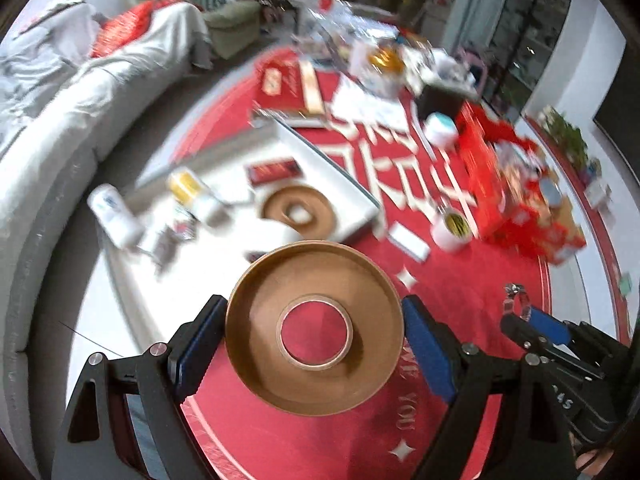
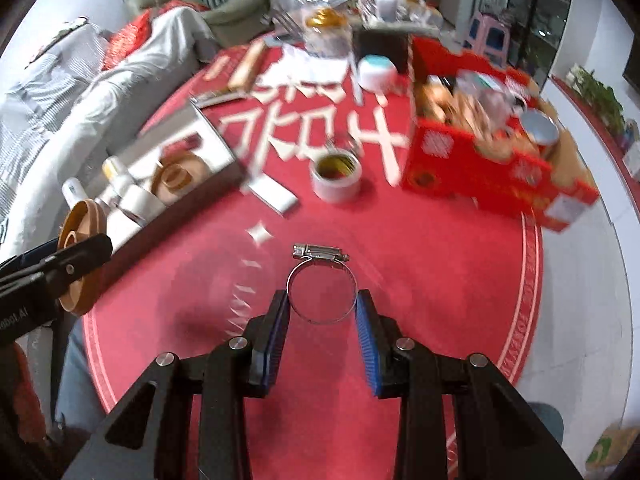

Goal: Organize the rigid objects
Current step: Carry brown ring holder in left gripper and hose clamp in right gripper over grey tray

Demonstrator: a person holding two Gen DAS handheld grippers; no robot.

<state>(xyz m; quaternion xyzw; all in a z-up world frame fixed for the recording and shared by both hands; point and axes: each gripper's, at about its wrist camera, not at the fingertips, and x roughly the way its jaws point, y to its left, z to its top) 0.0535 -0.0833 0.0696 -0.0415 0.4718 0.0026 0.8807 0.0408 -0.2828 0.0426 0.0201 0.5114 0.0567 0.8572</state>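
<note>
My left gripper [image 1: 314, 344] is shut on a brown plastic spool [image 1: 280, 344] with a hollow core, held above the red table cover [image 1: 460, 304]. Its blue pads [image 1: 428, 348] press the spool's rim on both sides. My right gripper [image 2: 322, 320] is shut on a metal hose clamp [image 2: 322, 280], a thin steel ring with its screw housing at the far side, lifted over the cover. In the left wrist view the right gripper [image 1: 532, 324] shows at the right with the hose clamp [image 1: 518, 302]. The right wrist view has the left gripper [image 2: 56, 268] and the spool [image 2: 80, 256] at its left edge.
A white tray [image 1: 340, 184] holds a second brown spool [image 1: 298, 210], a red packet and bottles. A roll of tape [image 2: 336, 176] and a small white box [image 2: 274, 196] lie on the cover. A red carton [image 2: 492, 156] full of items stands at the right. A grey sofa [image 1: 80, 100] runs along the left.
</note>
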